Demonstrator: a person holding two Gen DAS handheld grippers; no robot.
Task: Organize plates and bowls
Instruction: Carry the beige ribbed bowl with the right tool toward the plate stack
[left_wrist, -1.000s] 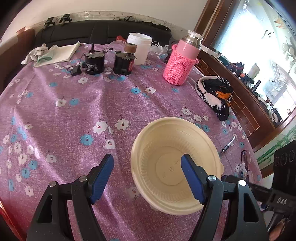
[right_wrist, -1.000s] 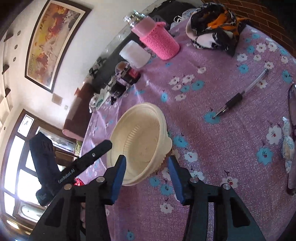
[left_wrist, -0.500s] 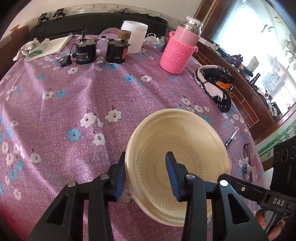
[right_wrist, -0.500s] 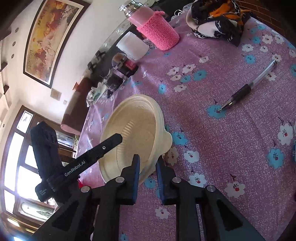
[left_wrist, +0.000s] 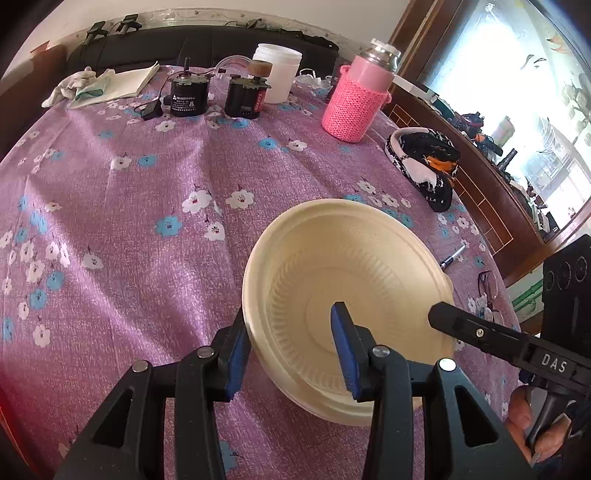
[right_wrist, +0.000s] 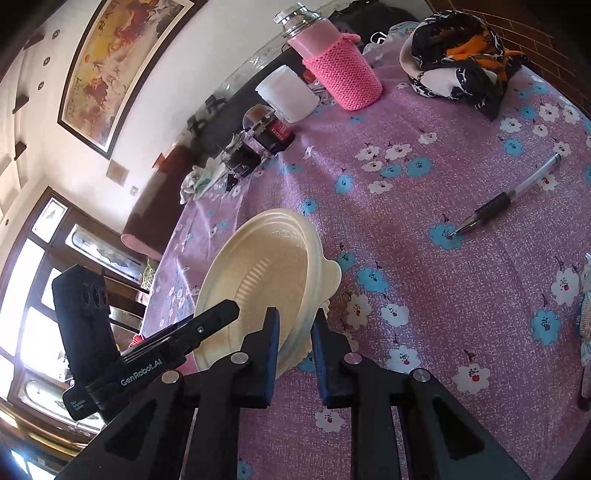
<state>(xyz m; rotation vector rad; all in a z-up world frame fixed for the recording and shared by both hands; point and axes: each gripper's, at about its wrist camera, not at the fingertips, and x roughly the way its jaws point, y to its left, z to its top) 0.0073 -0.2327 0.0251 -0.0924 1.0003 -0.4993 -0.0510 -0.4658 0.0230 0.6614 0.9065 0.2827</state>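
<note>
A cream plastic bowl (left_wrist: 343, 273) is held tilted above the purple flowered tablecloth (left_wrist: 147, 206). My left gripper (left_wrist: 291, 350) is shut on its near rim, one blue pad outside the wall and one inside. My right gripper (right_wrist: 295, 343) is shut on the bowl's (right_wrist: 258, 273) opposite rim, next to a small tab. The bowl looks like a stack of nested bowls, with layered rims showing at its edge. The right gripper's body shows at the right edge of the left wrist view (left_wrist: 517, 347).
At the table's far side stand a pink knit-covered flask (left_wrist: 354, 99), a white tub (left_wrist: 277, 77), two black motors (left_wrist: 214, 96), a notebook and cloth (left_wrist: 107, 85). A patterned fabric bundle (left_wrist: 424, 162), a pen (right_wrist: 506, 199) and glasses (left_wrist: 487, 288) lie right.
Both grippers closed from open onto the bowl's rim. The bowl has tilted and come up off the cloth between them.
</note>
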